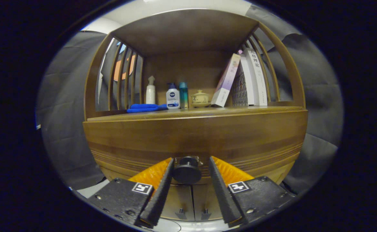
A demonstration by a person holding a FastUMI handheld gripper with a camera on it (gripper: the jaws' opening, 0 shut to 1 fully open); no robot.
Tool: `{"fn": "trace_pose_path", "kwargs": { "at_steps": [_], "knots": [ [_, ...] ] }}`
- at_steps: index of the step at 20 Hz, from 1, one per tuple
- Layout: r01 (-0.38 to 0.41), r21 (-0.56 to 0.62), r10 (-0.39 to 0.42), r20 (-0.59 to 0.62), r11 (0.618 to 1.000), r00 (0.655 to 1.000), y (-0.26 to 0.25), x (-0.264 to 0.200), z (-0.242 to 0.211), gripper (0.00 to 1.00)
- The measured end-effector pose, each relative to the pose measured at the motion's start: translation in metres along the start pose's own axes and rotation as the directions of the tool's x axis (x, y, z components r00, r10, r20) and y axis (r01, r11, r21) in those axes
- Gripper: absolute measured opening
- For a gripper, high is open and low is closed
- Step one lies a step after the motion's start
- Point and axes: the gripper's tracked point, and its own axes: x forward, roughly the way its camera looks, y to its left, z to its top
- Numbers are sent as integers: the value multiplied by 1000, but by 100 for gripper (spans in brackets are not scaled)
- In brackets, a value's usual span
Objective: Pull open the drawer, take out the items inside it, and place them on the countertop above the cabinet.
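Note:
The wooden cabinet's drawer front (194, 138) stands shut just ahead of me, a wide band under the countertop (191, 112). Its round dark knob (187, 171) sits between my two fingers. My gripper (191, 158) is open around the knob: the left finger lies against the knob's side, and a small gap shows between the knob and the right finger. The inside of the drawer is hidden.
On the countertop lie a blue cloth (144, 108), a white pump bottle (150, 91), a white bottle with a blue cap (173, 97), a teal bottle (183, 95), a lidded ceramic cup (200, 97) and leaning books (243, 80). Two lower cabinet doors (191, 199) sit below the knob.

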Motion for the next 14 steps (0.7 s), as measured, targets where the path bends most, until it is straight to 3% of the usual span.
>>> {"fn": "trace_pose_path", "kwargs": {
  "at_steps": [6, 14],
  "knots": [
    [16, 6, -15, -20, 1000, 1000, 0, 3, -5, 46],
    [20, 9, -20, -30, 1000, 999, -1, -16, -9, 39]
  ]
}}
